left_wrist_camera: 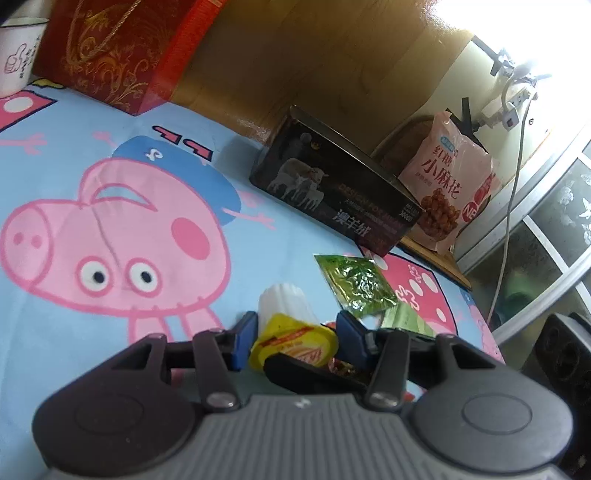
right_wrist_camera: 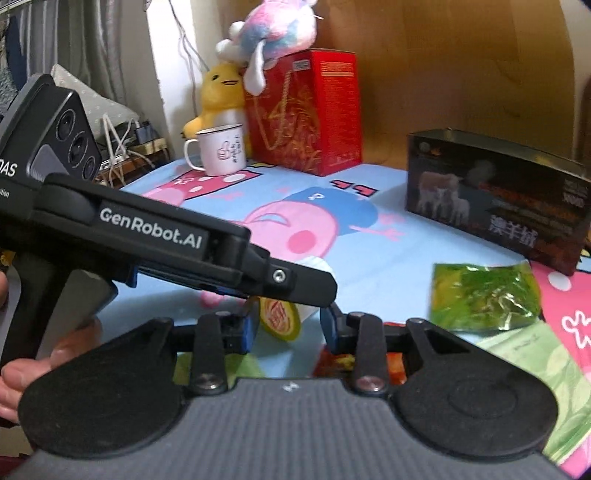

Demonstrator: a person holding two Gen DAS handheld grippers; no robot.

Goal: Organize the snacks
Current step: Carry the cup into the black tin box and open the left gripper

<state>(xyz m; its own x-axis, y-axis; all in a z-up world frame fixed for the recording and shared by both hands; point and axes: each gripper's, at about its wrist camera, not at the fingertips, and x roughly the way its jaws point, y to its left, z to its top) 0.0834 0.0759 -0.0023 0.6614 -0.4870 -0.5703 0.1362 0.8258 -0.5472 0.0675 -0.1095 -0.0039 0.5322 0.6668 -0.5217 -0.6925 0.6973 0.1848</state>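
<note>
Left wrist view: left tongs (left_wrist_camera: 295, 334) pinch a yellow-lidded jelly cup (left_wrist_camera: 291, 338), its base hidden. Right tongs (right_wrist_camera: 288, 325) stand narrowed around it; contact cannot be told.

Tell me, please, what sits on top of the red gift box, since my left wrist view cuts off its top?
Observer: A pink-and-blue plush toy lies on top of the red gift box.
Operator: Thank you. Is anything behind the white mug?
Observer: Yes, a yellow plush duck sits behind it, against the box's left side.
Operator: And what can you see of whoever carries the left gripper?
Observer: Only a hand at the lower left edge, fingers curled round the gripper's handle.
</note>
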